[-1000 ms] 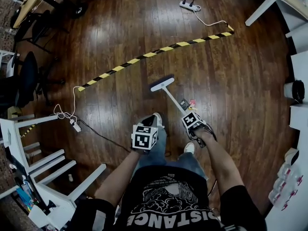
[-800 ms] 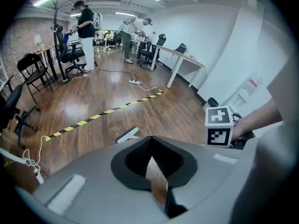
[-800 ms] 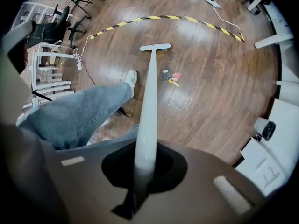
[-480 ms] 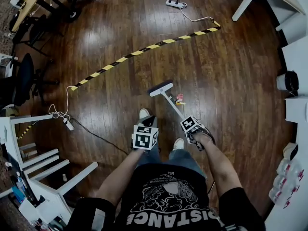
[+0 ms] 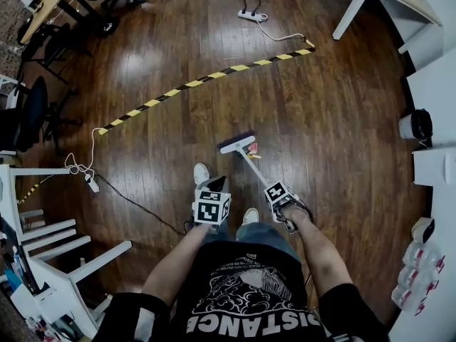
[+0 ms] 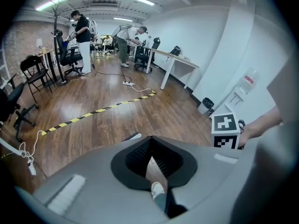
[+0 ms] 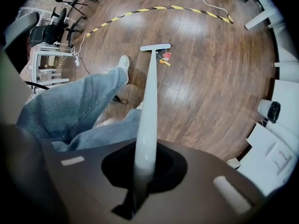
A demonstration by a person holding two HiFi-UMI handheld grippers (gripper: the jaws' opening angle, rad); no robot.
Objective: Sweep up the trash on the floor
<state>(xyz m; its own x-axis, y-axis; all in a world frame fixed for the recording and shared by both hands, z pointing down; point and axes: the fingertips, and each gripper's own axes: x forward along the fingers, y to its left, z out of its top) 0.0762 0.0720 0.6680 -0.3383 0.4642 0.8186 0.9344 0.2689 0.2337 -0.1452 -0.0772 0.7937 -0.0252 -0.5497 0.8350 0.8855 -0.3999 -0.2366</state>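
My right gripper [image 5: 273, 188] is shut on the white handle of a broom [image 5: 237, 144], low in front of the person's right leg. The broom head [image 7: 155, 47] rests on the wooden floor. A small red and yellow scrap of trash [image 5: 252, 149] lies right against the head's near side; the same trash [image 7: 163, 57] shows just beyond the handle in the right gripper view. My left gripper [image 5: 214, 184] hovers above the person's left shoe, its jaws shut with nothing between them, and through the slit of the left gripper [image 6: 150, 146] I see a shoe.
A yellow-black tape strip [image 5: 199, 83] crosses the floor beyond the broom. A power strip [image 5: 251, 16] lies at the far end, and another cable and plug [image 5: 87, 180] at the left. White chair frames [image 5: 57, 241] stand at the lower left. White desks and a black bin [image 5: 417, 125] line the right.
The broom head has been drawn back and to the right until it meets the trash. The left gripper stayed over the left shoe.
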